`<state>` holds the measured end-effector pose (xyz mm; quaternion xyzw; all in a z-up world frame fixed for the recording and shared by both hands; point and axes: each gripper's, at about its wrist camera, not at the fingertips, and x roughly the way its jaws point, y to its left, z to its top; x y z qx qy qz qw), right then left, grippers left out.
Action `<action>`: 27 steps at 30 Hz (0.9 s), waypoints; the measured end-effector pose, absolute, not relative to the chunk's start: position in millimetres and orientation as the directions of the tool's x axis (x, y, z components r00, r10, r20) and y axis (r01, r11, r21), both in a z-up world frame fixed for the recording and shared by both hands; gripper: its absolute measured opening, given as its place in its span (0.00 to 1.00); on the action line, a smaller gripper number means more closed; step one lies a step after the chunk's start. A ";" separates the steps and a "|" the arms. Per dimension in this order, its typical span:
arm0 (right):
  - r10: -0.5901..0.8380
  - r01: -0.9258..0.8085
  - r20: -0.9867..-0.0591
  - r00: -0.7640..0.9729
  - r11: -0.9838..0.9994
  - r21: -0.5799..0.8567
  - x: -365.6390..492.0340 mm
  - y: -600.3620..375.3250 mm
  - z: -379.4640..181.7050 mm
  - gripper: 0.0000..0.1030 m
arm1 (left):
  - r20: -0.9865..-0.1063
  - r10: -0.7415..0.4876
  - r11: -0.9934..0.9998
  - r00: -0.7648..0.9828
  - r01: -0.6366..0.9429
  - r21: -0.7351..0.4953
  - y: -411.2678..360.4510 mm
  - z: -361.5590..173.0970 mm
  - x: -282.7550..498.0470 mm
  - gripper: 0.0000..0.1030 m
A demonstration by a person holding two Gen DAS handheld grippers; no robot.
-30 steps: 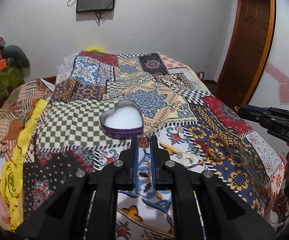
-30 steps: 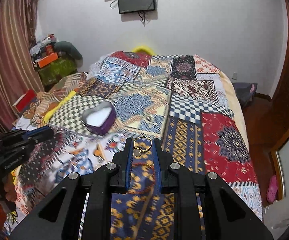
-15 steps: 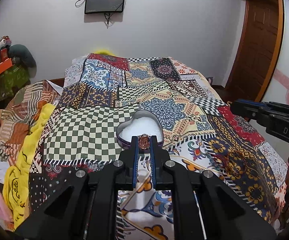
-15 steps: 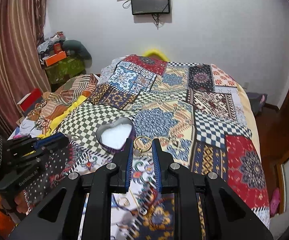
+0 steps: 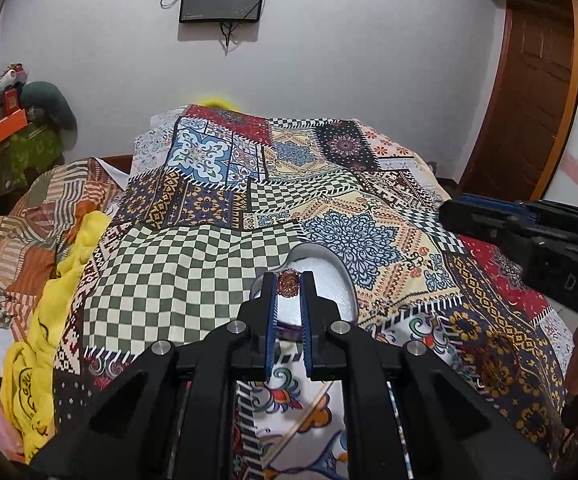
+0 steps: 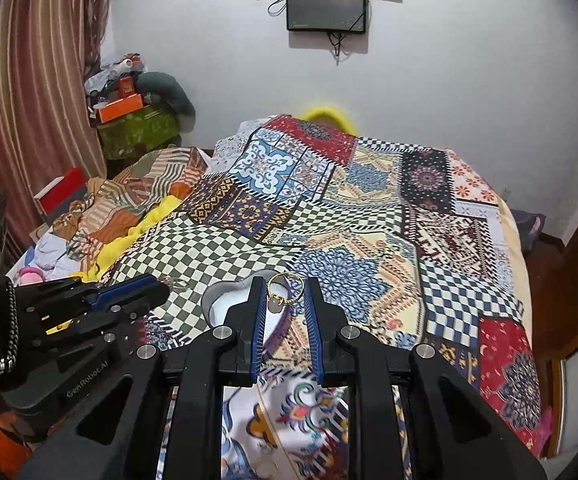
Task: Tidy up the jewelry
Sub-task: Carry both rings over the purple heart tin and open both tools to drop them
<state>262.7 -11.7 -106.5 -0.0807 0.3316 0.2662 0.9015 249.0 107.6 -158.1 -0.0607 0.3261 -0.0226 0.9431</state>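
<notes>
Left hand-held gripper (image 5: 287,284) is clamped on a small reddish-brown beaded piece (image 5: 287,283), held over the near edge of the heart-shaped box (image 5: 335,280) on the bed (image 5: 177,264). Right hand-held gripper (image 6: 285,294) pinches a gold ring (image 6: 285,290) with a pale stone, held across its band, just right of the same box (image 6: 225,300). Risk, as judged: both tips crowd one small opening, so releasing off-centre could drop a piece on the busy patterned quilt (image 6: 369,240), where it would be hard to find.
</notes>
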 end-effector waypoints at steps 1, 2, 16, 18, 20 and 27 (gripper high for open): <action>0.424 -0.537 -0.650 0.631 0.843 0.028 267.2 -8.4 -109.4 0.17 | -0.614 -0.083 0.991 0.785 0.003 -0.131 108.2 -159.2 251.2 0.09; 0.417 -0.541 -0.661 0.623 0.841 0.021 272.5 -4.4 -113.1 0.17 | -0.617 -0.087 0.991 0.782 0.005 -0.133 109.0 -160.9 254.8 0.09; 0.426 -0.580 -0.831 0.358 0.799 0.160 339.0 20.5 -169.8 0.17 | -0.718 -0.141 0.987 0.681 0.045 -0.151 109.6 -204.4 303.7 0.09; 0.415 -0.582 -0.846 0.335 0.797 0.161 342.5 21.8 -176.1 0.17 | -0.728 -0.147 0.987 0.670 0.052 -0.152 110.4 -207.8 307.4 0.09; 0.411 -0.580 -0.855 0.315 0.797 0.169 343.4 22.0 -181.3 0.17 | -0.730 -0.149 0.987 0.667 0.054 -0.152 111.9 -209.4 309.5 0.09; 0.403 -0.602 -0.858 0.317 0.785 0.146 344.0 29.3 -182.2 0.17 | -0.738 -0.158 0.985 0.656 0.054 -0.163 113.6 -213.9 314.5 0.09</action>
